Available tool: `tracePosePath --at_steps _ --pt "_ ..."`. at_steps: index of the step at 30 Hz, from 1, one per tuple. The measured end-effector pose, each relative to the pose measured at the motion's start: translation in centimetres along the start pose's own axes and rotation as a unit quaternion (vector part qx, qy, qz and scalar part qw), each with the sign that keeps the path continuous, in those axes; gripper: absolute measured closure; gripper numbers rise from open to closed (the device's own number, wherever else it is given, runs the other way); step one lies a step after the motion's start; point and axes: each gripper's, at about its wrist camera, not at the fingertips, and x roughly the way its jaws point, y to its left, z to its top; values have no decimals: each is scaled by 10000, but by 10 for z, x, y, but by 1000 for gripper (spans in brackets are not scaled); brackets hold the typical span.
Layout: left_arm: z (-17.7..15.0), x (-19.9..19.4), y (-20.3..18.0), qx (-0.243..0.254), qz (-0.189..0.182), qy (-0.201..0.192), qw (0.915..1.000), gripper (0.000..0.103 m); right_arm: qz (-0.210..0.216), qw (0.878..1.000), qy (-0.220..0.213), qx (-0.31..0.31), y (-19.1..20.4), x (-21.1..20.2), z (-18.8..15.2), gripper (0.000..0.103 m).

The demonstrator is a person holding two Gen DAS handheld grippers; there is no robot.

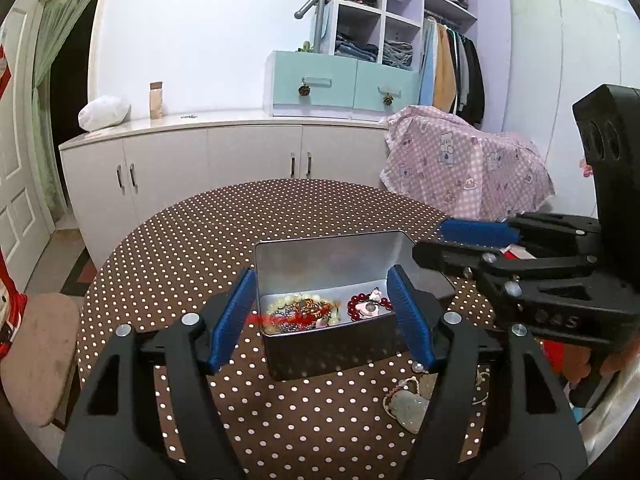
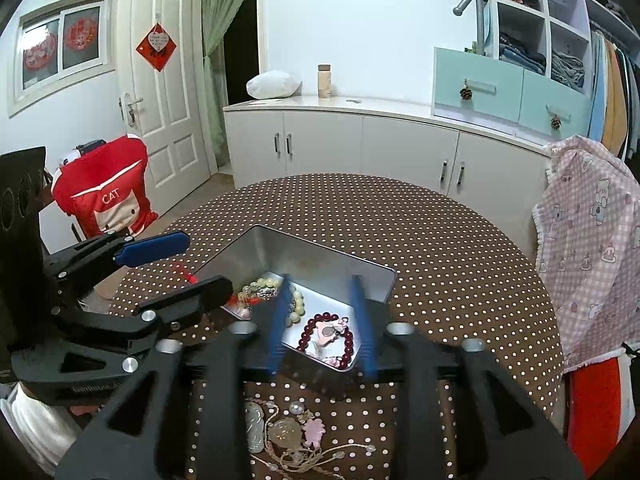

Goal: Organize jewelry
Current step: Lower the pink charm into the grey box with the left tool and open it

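While the rectangular silver metal tin (image 1: pixel 332 276) receives beaded bracelets (image 2: pixel 326 336), both grippers, left gripper (image 1: pixel 320 316) and right gripper (image 2: pixel 322 324), are held parted and seemingly empty above it; jade pendants (image 2: pixel 280 432) are left on the dotted tablecloth (image 1: pixel 200 240).

I was working in a home, apparently a bedroom or dressing room. Hanging clothes (image 1: pixel 456 76) and cubby shelves (image 1: pixel 376 28) of folded garments stood above a long white cabinet (image 2: pixel 360 140). A round table (image 2: pixel 440 240) wore a polka-dot cloth; a panelled door (image 2: pixel 164 92) carried a red ornament (image 2: pixel 156 46).
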Motion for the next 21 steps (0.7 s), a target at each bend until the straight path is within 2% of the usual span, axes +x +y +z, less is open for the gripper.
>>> tracePosePath --at_steps 21 --pt "-5 -7 2 -66 126 92 9999 35 -247 9989 -26 394 -26 -23 -12 42"
